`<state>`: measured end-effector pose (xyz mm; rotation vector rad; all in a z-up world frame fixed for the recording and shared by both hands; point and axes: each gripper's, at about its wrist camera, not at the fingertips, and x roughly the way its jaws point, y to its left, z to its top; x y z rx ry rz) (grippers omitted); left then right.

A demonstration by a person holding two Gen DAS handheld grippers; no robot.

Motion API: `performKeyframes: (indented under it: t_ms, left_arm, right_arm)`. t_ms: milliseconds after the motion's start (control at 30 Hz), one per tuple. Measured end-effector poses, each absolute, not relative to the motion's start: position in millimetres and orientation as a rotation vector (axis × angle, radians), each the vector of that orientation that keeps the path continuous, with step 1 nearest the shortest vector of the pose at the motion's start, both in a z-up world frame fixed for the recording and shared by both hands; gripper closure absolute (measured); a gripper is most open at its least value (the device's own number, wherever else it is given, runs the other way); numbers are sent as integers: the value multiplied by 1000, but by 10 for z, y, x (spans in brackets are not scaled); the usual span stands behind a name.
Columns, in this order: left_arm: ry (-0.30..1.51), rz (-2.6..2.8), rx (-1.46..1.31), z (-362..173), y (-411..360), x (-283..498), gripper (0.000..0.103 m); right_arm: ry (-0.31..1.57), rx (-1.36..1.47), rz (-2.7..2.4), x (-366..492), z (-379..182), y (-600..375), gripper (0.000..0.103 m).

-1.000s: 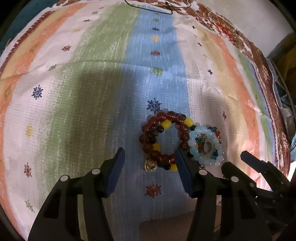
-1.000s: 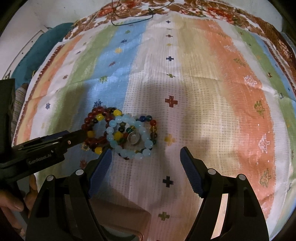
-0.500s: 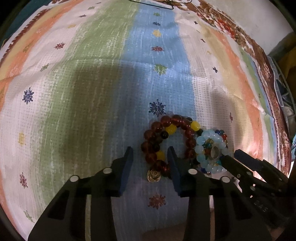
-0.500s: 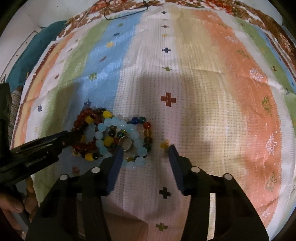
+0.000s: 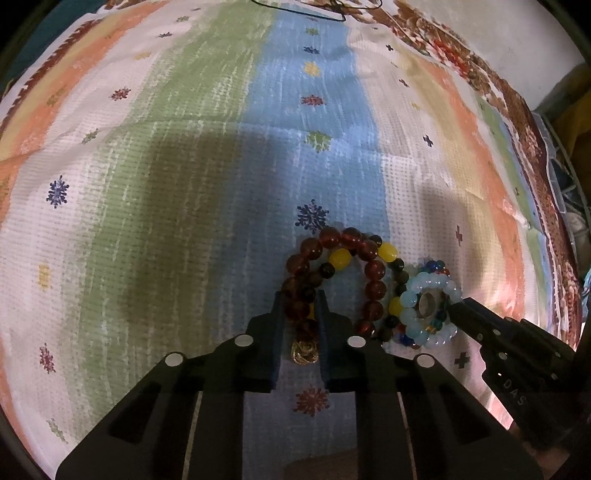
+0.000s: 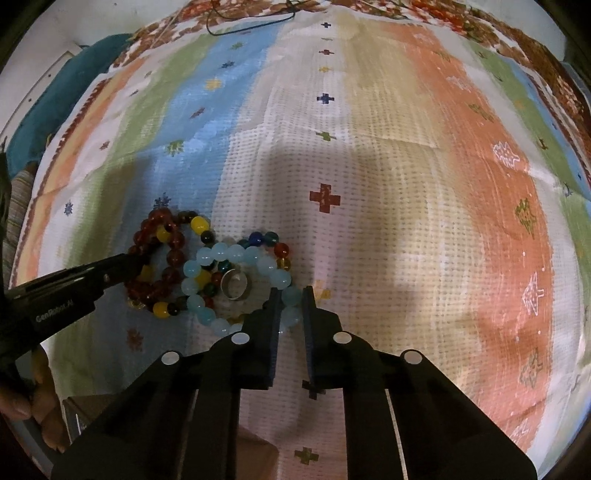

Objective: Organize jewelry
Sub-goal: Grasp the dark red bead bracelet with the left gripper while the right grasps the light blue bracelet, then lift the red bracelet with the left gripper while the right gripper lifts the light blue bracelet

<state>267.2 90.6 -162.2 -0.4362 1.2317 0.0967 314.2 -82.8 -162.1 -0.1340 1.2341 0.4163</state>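
Observation:
A tangle of bead bracelets lies on a striped cloth point(image 5: 184, 166). In the left wrist view my left gripper point(image 5: 300, 297) is shut on the near-left arc of the dark red bracelet point(image 5: 347, 236), just above its gold charm point(image 5: 304, 352). In the right wrist view my right gripper point(image 6: 290, 293) is shut on a bead of the pale blue bracelet point(image 6: 221, 253). A silver ring point(image 6: 234, 284) rests inside that loop, beside a multicoloured bracelet point(image 6: 266, 240) and yellow-and-dark beads. Each gripper shows in the other's view: the right gripper point(image 5: 458, 306) and the left gripper point(image 6: 135, 258).
A thin black cord point(image 6: 251, 26) lies at the cloth's far edge. A teal cushion point(image 6: 44, 103) sits beyond the left border, and a wire rack point(image 5: 565, 166) stands past the right border. A person's hand point(image 6: 37, 406) shows at the lower left.
Both grippers have shut from wide open: the left onto the dark red bracelet, the right onto the pale blue one. Both edged slightly forward over the beads.

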Motion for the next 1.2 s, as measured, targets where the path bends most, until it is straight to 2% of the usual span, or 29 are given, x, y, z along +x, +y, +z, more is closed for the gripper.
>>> performKeyframes:
  t_ms: [1200]
  left_arm:
    - [1156, 70, -414, -1199, 762, 2469, 90]
  right_arm:
    - [1122, -205, 431, 2827, -1223, -820, 91]
